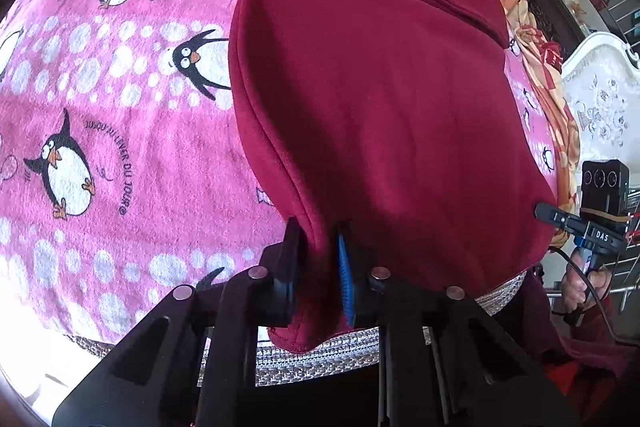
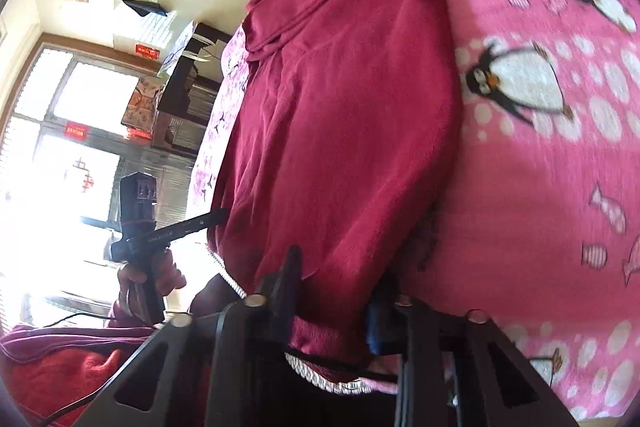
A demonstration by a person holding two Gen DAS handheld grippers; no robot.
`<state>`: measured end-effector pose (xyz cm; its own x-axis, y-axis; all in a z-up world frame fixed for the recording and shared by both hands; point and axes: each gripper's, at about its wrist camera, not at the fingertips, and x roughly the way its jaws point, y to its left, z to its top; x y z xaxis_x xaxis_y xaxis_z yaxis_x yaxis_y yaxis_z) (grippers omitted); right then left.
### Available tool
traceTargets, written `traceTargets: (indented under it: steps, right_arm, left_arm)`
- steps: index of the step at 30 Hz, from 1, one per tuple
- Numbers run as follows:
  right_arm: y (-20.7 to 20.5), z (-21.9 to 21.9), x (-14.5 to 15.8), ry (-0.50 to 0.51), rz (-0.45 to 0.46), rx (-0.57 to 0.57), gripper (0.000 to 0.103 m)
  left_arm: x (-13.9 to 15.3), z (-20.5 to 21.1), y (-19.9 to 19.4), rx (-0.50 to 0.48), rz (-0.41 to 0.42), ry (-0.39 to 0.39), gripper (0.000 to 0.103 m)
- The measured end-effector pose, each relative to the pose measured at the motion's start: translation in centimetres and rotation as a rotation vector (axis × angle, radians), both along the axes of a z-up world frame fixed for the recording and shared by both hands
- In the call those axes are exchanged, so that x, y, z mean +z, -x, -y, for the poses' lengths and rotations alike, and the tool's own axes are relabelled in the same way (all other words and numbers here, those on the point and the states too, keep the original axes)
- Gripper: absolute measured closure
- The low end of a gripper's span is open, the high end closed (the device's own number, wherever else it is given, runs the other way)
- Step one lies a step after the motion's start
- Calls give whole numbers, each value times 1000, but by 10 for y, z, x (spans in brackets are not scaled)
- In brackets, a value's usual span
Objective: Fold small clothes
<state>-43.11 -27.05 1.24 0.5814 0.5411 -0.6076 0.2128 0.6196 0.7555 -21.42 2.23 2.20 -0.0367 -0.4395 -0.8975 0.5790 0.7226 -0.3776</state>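
The garment (image 1: 372, 99) lies on the blanket (image 1: 120, 131) spread over the bed, filling the middle and right of my left view. My left claw (image 1: 320, 267) pinches its near hem at bottom centre. In my right view, my right claw (image 2: 332, 303) clamps the near edge; blanket lies right.

Blanket (image 1: 120, 147) reads "JUSQU'AU LEVER DU JOUR"; tongs (image 1: 602, 235) "DAS".

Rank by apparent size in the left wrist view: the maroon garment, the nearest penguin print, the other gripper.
1. maroon garment
2. penguin print
3. other gripper, partly cut off at the frame's edge and farther away, so unsure.
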Motion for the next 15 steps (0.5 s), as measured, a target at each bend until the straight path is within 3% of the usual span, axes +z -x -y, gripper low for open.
traceTargets:
  steps: [4,7,15]
  right_arm:
    - [-17,6,15,14,64,-2,87]
    - [-27,14,32,45,122,-19,87]
    - [-52,46,65,76,235,-102,88]
  left_arm:
    - [10,1,-10,-8,-9,42,92]
    - [25,-1,-18,-9,28,77,92]
    - [60,-1,-55,69,82,175,92]
